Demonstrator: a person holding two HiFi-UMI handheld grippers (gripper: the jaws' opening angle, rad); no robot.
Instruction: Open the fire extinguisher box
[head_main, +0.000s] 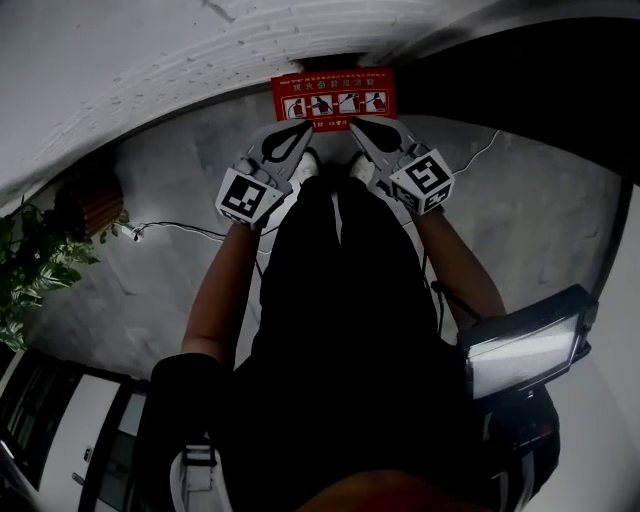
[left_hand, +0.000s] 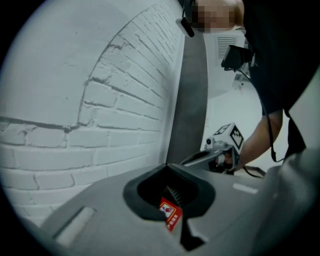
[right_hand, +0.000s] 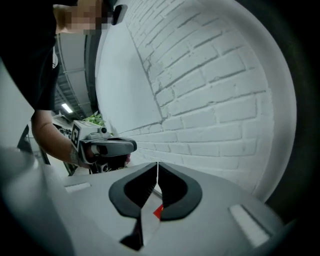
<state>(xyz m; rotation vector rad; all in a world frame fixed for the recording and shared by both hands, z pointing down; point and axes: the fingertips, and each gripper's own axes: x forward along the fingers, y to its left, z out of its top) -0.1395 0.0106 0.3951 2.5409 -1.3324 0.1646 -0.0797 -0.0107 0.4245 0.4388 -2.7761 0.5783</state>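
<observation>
Both left tongs (head_main: 303, 130) and right tongs (head_main: 357, 127) were closed on nothing, pointing at the red fire extinguisher box (head_main: 333, 98) at twelve o'clock by the wall (head_main: 150, 60); probably rigid metal, best taken at its lid edge

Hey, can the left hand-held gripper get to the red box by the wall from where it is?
Probably yes. The left hand-held gripper points straight at the red box, and nothing shows between them. Its jaws are together, so it could push or hook but not grasp yet.

Building hallway, white brick wall (head_main: 150, 60), fire extinguisher box (head_main: 334, 98)
</observation>
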